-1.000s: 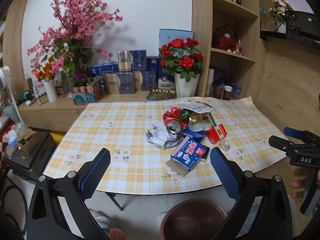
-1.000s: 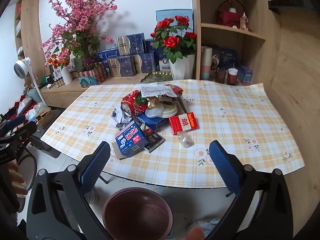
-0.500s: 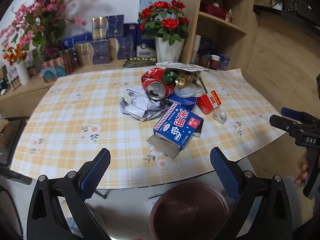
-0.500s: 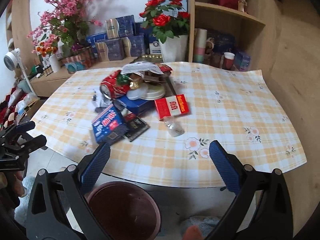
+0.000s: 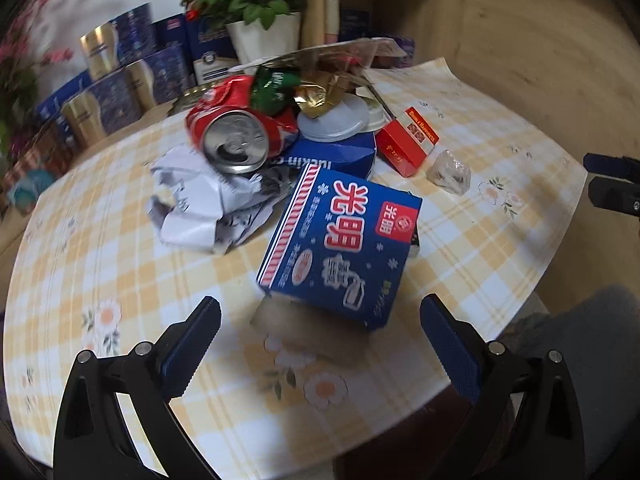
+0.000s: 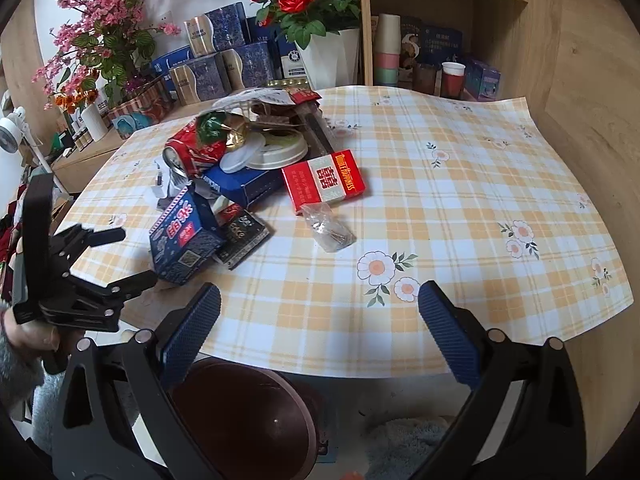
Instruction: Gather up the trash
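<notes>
- Since the earlier frame the left tool (image 5: 320,336) has come much closer to the trash pile; its fingers are wide apart and hold nothing, with the blue carton just ahead of them. The right tool (image 6: 318,316) has moved only a little, and it too is apart and empty, at the near edge of the table (image 6: 480,208).
- The brown bin (image 6: 240,420) stands on the floor under the near table edge.
- The blue carton (image 5: 340,248) lies nearest on the left of the pile. I judge it light and stiff but easy to crush; taking it across its two long sides seems best.
- One crushed red can (image 5: 240,136) lies far in the pile: light, slippery metal.
- One red packet (image 6: 324,180) is on the right side, one crumpled paper (image 5: 200,208) on the left.
- One small clear wrapper (image 6: 330,228) lies near: soft, thin, hard to pinch.
</notes>
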{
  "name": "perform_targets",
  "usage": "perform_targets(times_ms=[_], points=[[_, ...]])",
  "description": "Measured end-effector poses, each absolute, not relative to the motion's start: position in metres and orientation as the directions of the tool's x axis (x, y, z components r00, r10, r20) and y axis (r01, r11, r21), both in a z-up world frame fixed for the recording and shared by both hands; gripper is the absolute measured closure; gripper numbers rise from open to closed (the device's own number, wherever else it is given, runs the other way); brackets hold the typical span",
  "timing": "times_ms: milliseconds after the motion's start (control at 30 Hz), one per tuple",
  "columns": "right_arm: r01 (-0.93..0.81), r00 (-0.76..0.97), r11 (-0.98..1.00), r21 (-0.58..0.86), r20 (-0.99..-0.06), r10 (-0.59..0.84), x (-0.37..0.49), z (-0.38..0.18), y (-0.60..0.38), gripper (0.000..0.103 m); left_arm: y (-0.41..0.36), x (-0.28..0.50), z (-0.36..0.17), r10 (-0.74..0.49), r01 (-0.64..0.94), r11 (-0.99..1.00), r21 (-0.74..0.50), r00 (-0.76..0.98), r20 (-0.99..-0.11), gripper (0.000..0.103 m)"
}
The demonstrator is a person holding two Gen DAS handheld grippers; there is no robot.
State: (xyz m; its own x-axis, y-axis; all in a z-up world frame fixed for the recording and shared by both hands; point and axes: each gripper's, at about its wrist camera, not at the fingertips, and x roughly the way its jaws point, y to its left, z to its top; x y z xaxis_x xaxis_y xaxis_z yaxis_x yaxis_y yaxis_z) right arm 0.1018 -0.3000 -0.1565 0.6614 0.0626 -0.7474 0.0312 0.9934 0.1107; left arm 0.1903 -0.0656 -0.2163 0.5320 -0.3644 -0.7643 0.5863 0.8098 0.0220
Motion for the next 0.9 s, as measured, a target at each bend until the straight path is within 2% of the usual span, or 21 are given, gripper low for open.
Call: perform_targets(times_ms=[200, 433, 467, 533, 700, 900], points=[[0.033, 0.647, 0.993, 0.111, -0.76, 0.063, 0.113, -0.165, -0.302, 0.006, -0.084, 0.219, -0.225, -0.381, 0.633, 0.773, 0.026, 0.497, -0.78, 0.005], [0.009, 0.645, 0.997, 0.076, -0.762, 0.052, 0.121, -0.169, -0.298, 0.006, -0.085, 0.253, -0.24, -0.427, 0.603, 0.788, -0.128, 0.384, -0.819, 0.006], [0.006, 0.646, 0.998, 0.068, -0.761, 0.048, 0.122, -0.169, -0.297, 0.006, -0.083, 0.257, -0.242, -0.452, 0.596, 0.782, -0.18, 0.345, -0.822, 0.017], [-0.006, 0.65, 0.999, 0.046, -0.759, 0.039, 0.126, -0.167, -0.295, 0.006, -0.076, 0.259, -0.241, -0.492, 0.569, 0.783, -0.251, 0.32, -0.81, 0.019], [-0.106, 0.699, 0.984, -0.144, -0.714, -0.029, 0.151, -0.143, -0.274, 0.006, -0.054, 0.254, -0.23, -0.49, 0.503, 0.821, -0.27, 0.378, -0.785, 0.02], [-0.237, 0.795, 0.909, -0.343, -0.606, -0.021, 0.206, -0.119, -0.229, 0.007, -0.036, 0.241, -0.204, -0.502, 0.429, 0.849, -0.309, 0.467, -0.728, 0.02]])
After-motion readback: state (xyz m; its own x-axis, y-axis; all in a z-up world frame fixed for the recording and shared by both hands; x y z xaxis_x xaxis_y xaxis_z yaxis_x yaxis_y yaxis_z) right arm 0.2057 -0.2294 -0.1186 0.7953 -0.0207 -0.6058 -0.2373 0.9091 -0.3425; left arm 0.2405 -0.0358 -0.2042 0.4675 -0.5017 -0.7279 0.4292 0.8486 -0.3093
